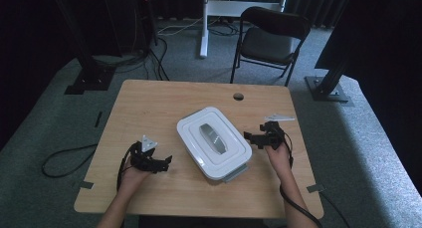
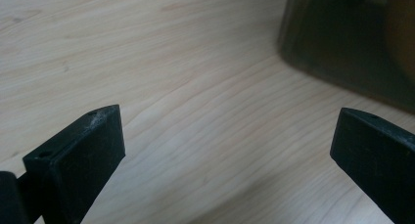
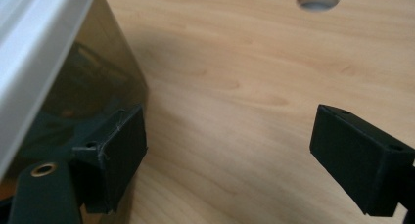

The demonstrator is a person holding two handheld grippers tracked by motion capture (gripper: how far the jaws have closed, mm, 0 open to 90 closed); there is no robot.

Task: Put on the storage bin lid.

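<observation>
A lidded plastic box [image 1: 214, 142] is set at an angle near the middle of the tabletop [image 1: 149, 108], its white lid [image 1: 191, 129] with a grey handle [image 1: 213, 138] closed over dark, translucent walls. The left gripper [image 1: 165, 162] is held to the box's left, well apart from it, fingers [image 2: 78, 160] spread wide and empty. The right gripper [image 1: 249, 136] is held just beside the right wall, fingers [image 3: 115, 153] likewise wide. The box is judged stiff, light and smooth, hence slippery; a hold under the lid's projecting rim or on the handle is judged safest.
</observation>
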